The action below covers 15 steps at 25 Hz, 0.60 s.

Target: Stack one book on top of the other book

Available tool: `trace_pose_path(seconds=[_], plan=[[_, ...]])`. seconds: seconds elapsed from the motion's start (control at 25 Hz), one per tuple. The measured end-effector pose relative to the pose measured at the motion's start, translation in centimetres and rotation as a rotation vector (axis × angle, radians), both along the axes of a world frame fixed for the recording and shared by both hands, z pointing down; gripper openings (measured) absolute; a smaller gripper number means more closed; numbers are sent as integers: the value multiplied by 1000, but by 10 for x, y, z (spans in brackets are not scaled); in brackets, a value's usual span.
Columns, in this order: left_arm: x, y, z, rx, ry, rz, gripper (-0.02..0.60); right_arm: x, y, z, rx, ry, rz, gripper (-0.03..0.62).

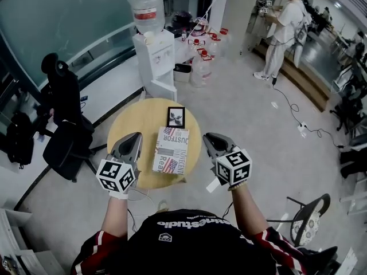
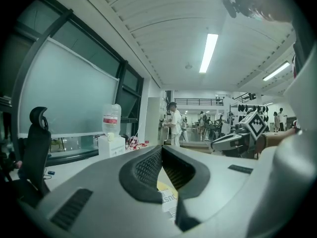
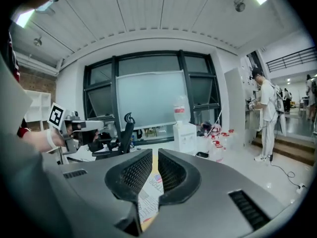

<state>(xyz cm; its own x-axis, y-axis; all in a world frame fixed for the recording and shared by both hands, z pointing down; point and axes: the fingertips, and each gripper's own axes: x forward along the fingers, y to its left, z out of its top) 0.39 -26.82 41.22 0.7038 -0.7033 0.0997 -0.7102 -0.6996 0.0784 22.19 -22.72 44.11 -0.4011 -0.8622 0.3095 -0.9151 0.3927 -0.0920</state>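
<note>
A white book (image 1: 171,149) with flag prints lies flat on the round wooden table (image 1: 129,125), near its front. Just behind it lies a smaller black-covered book (image 1: 175,117) with a white border. I cannot tell whether the two touch. My left gripper (image 1: 135,137) hangs in the air left of the white book, its jaws (image 2: 161,148) closed together on nothing. My right gripper (image 1: 209,137) hangs to the book's right. Its pads (image 3: 154,153) stand a narrow slit apart with nothing between them. The white book (image 3: 150,202) shows far below through that slit.
A water dispenser (image 1: 153,44) and several water jugs (image 1: 200,56) stand behind the table. A black office chair (image 1: 63,113) is at its left and another chair (image 1: 307,216) at the lower right. A person (image 1: 284,27) stands at a counter far back right.
</note>
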Motion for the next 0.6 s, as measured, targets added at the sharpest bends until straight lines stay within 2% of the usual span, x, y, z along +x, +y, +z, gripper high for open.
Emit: trace_pose_path(seconds=[0.32,0.6], plan=[[5,9,-32,31,44,12,15,-15,20,-62,122,-10,-13,61],[13,15,-64,75,89,23,15,-14,29,-92,194,-14,31,61]])
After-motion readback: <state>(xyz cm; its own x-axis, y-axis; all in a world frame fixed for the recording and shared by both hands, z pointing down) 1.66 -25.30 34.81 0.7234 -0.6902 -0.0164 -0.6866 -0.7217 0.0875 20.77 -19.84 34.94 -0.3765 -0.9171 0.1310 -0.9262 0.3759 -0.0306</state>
